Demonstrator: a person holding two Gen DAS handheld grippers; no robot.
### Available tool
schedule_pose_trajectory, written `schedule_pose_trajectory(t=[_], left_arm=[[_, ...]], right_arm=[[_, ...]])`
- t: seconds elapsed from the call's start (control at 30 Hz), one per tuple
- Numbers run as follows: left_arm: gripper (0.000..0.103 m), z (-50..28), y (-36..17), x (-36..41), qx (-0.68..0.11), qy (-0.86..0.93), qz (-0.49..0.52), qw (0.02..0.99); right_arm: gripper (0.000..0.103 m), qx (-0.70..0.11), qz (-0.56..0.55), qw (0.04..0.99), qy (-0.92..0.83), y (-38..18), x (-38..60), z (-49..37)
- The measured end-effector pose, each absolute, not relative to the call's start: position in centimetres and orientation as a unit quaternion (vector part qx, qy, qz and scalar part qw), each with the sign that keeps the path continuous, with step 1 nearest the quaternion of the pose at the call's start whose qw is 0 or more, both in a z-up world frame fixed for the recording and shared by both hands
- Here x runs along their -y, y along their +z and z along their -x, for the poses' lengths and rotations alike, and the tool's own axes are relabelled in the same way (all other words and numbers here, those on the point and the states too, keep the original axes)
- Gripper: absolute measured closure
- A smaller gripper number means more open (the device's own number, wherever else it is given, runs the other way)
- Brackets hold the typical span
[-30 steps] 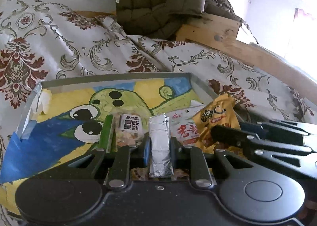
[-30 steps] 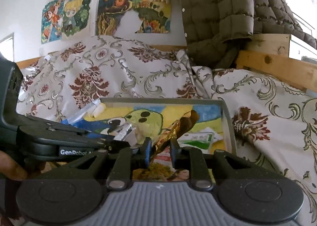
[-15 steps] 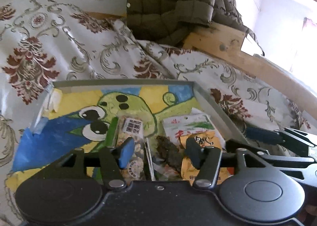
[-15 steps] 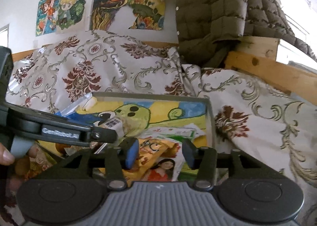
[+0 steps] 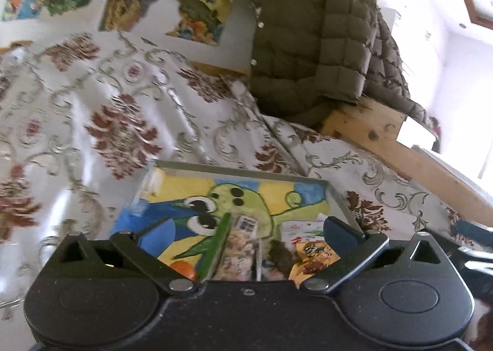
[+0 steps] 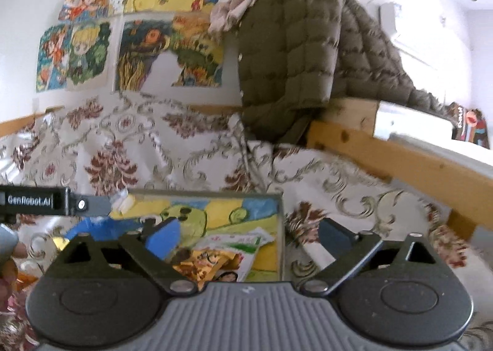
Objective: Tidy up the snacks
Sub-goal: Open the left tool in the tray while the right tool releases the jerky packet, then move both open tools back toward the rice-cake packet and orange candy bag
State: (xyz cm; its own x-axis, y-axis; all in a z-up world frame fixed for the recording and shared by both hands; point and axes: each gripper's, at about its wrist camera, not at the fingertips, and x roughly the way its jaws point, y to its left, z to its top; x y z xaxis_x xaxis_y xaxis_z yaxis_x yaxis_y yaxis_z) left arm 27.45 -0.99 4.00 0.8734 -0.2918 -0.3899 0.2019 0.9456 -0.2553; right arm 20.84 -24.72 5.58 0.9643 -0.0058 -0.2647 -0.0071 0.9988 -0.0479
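A: Where are the snacks rn?

B: All in the tray [image 5: 237,173], bunched at its near-right end on the painted frog sheet [image 5: 246,200]. From the left wrist view: a clear packet with a QR label [image 5: 243,234], a yellow-orange cartoon bag [image 5: 314,255] just to its right, a white pack w/ red print [image 5: 303,229] behind that. Something dark and crumbly lies between the clear packet and the yellow bag, too blurry to name.

A: And the claws?

B: Left gripper [image 5: 243,240] is spread wide, nothing in it, hanging above the pile. Right gripper [image 6: 249,235] same: fingers far apart, empty, 1 blue pad [image 6: 163,238] over the tray, the other out past the tray's right wall.

A: Around it?

B: Tray sits on a floral bedspread [image 6: 123,147]. Olive puffer jacket [image 6: 286,52] draped over a wooden bed frame [image 6: 400,160] behind. Kids' drawings [image 6: 135,46] taped on the wall. An orange round thing [image 5: 185,269] near the tray's front-left, partly hidden.
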Motion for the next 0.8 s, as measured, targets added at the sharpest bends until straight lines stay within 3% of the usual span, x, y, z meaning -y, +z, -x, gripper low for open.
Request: schedule_pose_trajectory(t=[0.4,0.8], left_arm=[[0.001,-15.4,7.1,-1.1,-0.231,-0.072,0.057,0.969],[0.001,-4.5,4.6,-3.4,-0.224,0.01,0.068,0.972]], right_arm=[[0.0,-0.094,0.013,0.995,-0.002,8.1,23.1,-10.3],[0.0,-0.105,0.003,0.994,0.012,6.6,21.5,-2.0]])
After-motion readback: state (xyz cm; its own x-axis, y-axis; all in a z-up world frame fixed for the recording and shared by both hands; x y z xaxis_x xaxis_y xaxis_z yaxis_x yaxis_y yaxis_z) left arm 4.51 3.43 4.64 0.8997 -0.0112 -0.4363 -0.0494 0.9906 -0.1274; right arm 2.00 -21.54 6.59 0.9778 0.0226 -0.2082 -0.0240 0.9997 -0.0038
